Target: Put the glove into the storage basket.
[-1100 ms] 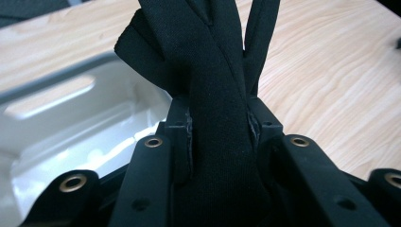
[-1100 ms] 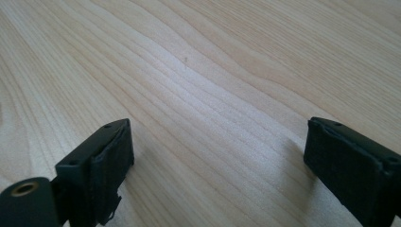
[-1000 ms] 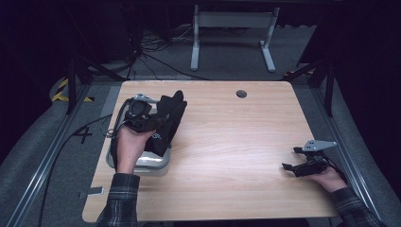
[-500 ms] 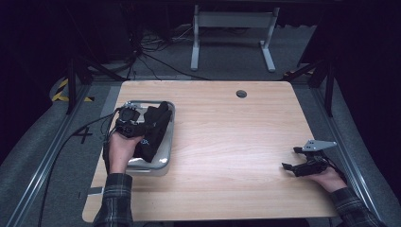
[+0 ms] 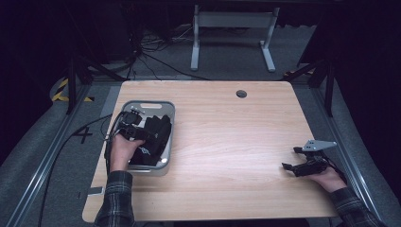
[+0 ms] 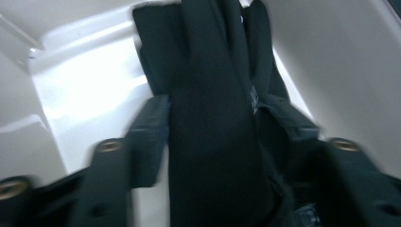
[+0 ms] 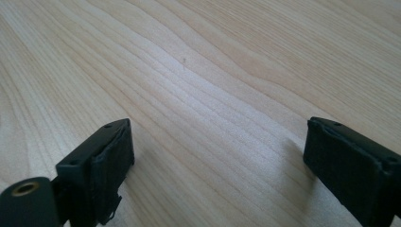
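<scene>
A black glove (image 5: pixel 157 136) with a small white mark lies in the grey tray (image 5: pixel 142 105) at the table's left side. My left gripper (image 5: pixel 141 136) reaches down into the tray over it. In the left gripper view the glove (image 6: pixel 208 71) runs up between the two jaws of the left gripper (image 6: pixel 217 127) and rests on the pale tray floor (image 6: pixel 85 80). The jaws have just been opening and now stand apart along the glove's sides, not squeezing it. My right gripper (image 5: pixel 289 166) rests at the table's right edge, and its jaws (image 7: pixel 217 156) are open over bare wood.
The light wooden table (image 5: pixel 227 137) has a round cable hole (image 5: pixel 241 93) near its far edge. Cables trail off the left side to the floor. A metal stand's legs (image 5: pixel 231 33) are on the floor beyond the table.
My left hand came down and toward me, lowering the glove from above the tray into it. The right gripper stayed put.
</scene>
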Available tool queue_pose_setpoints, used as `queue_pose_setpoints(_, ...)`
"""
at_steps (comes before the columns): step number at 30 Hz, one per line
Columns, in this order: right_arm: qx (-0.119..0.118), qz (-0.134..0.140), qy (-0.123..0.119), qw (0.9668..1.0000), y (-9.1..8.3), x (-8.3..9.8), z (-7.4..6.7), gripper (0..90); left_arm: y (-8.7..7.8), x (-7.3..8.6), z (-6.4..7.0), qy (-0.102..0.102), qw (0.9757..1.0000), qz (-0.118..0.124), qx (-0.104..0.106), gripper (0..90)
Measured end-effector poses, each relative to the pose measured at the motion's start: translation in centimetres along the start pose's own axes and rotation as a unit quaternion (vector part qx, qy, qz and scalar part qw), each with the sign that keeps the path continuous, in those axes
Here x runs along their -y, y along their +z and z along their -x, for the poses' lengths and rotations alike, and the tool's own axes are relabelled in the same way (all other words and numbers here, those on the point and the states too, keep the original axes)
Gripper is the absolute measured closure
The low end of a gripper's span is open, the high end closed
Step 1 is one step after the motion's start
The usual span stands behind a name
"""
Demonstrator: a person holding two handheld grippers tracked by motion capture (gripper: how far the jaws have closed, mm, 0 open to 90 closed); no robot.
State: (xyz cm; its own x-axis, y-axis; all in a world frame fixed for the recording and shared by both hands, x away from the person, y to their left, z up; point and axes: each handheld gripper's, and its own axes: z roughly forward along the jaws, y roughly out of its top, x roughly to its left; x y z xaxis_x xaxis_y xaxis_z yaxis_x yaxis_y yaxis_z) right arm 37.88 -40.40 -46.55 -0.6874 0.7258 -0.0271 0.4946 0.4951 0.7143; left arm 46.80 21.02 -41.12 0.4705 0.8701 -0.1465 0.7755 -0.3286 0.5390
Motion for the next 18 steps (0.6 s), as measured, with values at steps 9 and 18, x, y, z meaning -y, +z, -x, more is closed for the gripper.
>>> queue_pose_setpoints(9, 0.0, 0.0, 0.0, 1.0, 0.0, 0.0, 0.0, 10.0, -1.4, -0.5, 1.4, 0.009, 0.9991, 0.042, -0.005, 15.1)
queue_pose_setpoints(18, 0.0, 0.001, 0.0, 1.0, 0.0, 0.0, 0.0, 9.9, -2.3, -1.5, 4.3, 0.02, 0.9965, 0.079, 0.016, 13.1)
